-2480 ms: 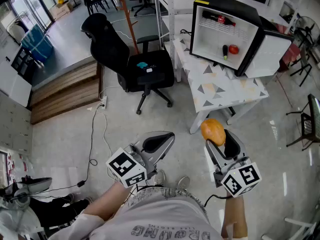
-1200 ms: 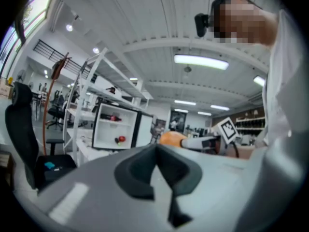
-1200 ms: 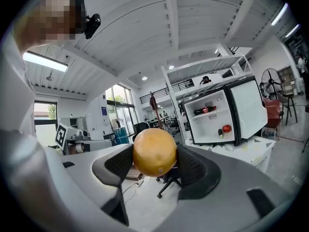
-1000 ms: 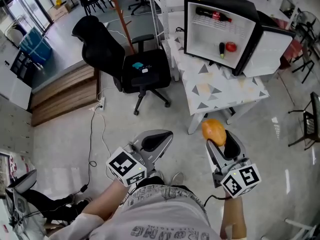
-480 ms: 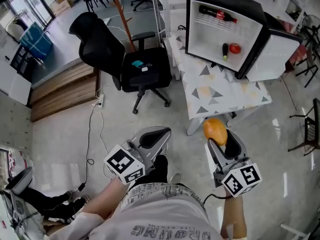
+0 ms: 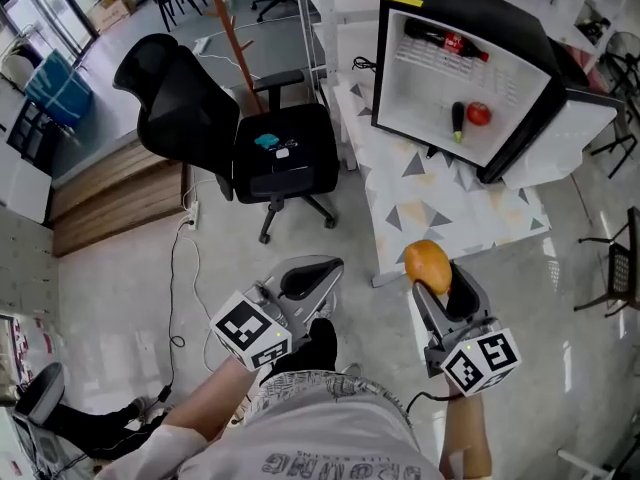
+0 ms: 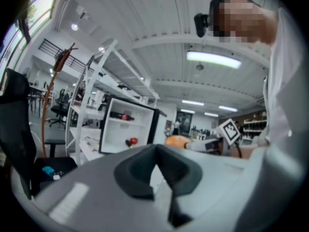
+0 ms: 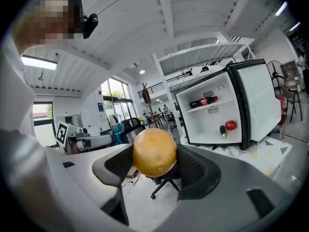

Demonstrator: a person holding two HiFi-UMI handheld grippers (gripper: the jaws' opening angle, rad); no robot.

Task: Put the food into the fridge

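Note:
My right gripper [image 6: 432, 273] [image 8: 154, 154] is shut on an orange [image 6: 427, 265] [image 8: 154, 152], held above the floor short of the table. My left gripper [image 6: 318, 276] [image 7: 157, 170] is shut with nothing in it. A small black fridge [image 6: 480, 8] [image 8: 227, 108] with a white inside stands open on a patterned table [image 6: 430, 203], its door [image 6: 575, 138] swung right. On its top shelf lies a dark bottle [image 6: 447, 38] [image 8: 203, 101]. On its floor sit a red tomato [image 6: 479, 114] [image 8: 231, 125] and a small eggplant [image 6: 458, 118] [image 8: 222, 131].
A black office chair [image 6: 240, 133] with small items on its seat stands left of the table. A cable [image 6: 175, 268] runs across the floor at left. A white shelf frame [image 6: 330, 8] rises behind the table. Wooden steps [image 6: 115, 203] lie far left.
The fridge and table have slid lower and nearer in the head view as I come closer. Both grippers hold the same pose, the orange still in the right one.

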